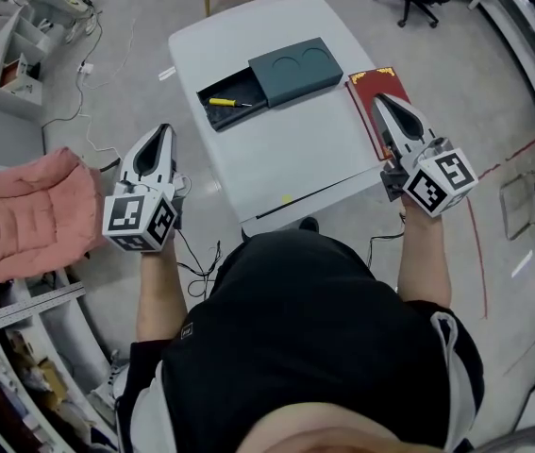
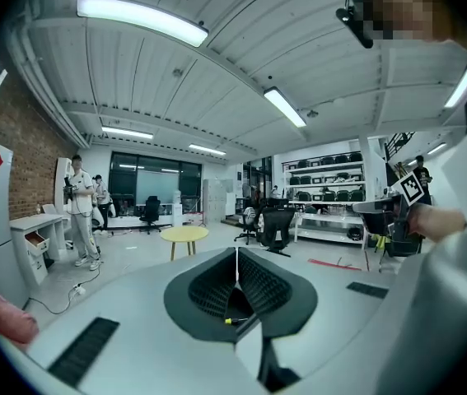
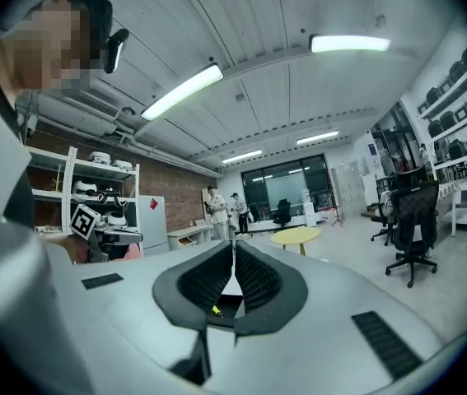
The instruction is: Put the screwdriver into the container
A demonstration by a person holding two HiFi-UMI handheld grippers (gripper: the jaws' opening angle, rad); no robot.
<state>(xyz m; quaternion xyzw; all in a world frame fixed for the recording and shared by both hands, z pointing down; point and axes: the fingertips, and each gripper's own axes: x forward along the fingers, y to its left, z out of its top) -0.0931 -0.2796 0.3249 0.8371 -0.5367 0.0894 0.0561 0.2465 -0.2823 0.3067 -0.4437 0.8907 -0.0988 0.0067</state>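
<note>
Upper centre, a yellow screwdriver (image 1: pixel 226 103) lies inside the open container (image 1: pixel 269 78) on a table (image 1: pixel 286 163). The left gripper (image 1: pixel 164 132) and right gripper (image 1: pixel 379 103) flank it, jaws pressed together, empty.

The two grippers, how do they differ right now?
The left gripper hangs over the floor beside the table; the right gripper is over the red folder at the table's edge. The right gripper also reaches farther forward than the left gripper. Both are shut and empty.

Left tongs (image 1: pixel 164 132), right tongs (image 1: pixel 378 100): jaws pressed together on both, held out forward, well apart, roughly level.
</note>
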